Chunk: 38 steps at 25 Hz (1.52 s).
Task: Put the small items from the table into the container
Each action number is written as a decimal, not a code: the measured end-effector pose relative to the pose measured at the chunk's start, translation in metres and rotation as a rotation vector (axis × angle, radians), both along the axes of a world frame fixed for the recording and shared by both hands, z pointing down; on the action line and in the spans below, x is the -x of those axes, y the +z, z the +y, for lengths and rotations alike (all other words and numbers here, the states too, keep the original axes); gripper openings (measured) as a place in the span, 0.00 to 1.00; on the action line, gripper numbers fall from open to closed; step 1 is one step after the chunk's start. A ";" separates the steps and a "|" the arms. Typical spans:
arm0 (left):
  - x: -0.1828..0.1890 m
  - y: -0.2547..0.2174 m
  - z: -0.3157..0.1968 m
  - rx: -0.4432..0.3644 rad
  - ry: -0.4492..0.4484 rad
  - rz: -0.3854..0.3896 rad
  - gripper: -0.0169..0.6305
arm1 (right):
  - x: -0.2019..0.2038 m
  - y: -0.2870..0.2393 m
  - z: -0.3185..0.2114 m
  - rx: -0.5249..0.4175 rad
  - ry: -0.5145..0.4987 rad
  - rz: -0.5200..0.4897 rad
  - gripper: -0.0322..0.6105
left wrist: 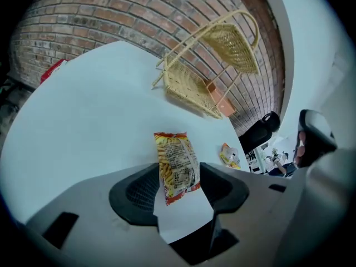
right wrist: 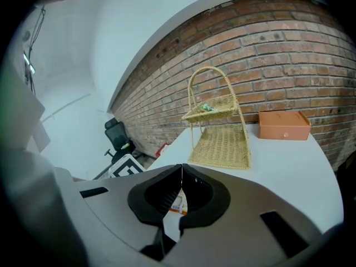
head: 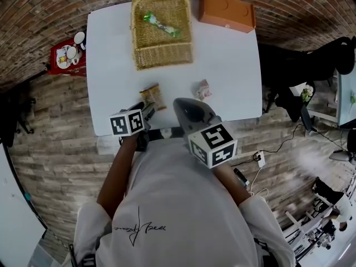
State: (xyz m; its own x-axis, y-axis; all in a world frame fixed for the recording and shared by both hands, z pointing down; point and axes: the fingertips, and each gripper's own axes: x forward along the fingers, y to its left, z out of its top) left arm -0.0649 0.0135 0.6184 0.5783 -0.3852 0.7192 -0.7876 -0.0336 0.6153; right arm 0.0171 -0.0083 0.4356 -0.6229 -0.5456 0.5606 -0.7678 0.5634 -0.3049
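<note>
An orange snack packet (head: pixel 153 97) lies flat near the front edge of the white table (head: pixel 228 60). My left gripper (head: pixel 148 111) stands open just behind it. In the left gripper view the packet (left wrist: pixel 177 166) has its near end between the two pads, which stand apart from it on both sides. A smaller pale packet (head: pixel 203 89) lies to the right of it. My right gripper (head: pixel 179 104) hovers shut and empty over the front edge. The wicker basket (head: pixel 164 54) at the back holds a green packet (head: pixel 161 24).
An orange box (head: pixel 227 11) sits at the table's back right, beside the basket. Left of the table is a red stool (head: pixel 62 64) with cups. A black office chair (head: pixel 289 71) stands to the right. A brick wall runs behind.
</note>
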 end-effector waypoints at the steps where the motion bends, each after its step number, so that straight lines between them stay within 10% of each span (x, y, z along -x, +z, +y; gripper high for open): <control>1: -0.001 0.001 0.000 0.004 0.001 0.001 0.35 | 0.000 0.000 0.000 0.001 0.001 -0.002 0.08; 38: -0.014 0.003 -0.007 -0.021 0.050 0.006 0.20 | 0.002 0.000 -0.004 0.010 0.005 -0.021 0.08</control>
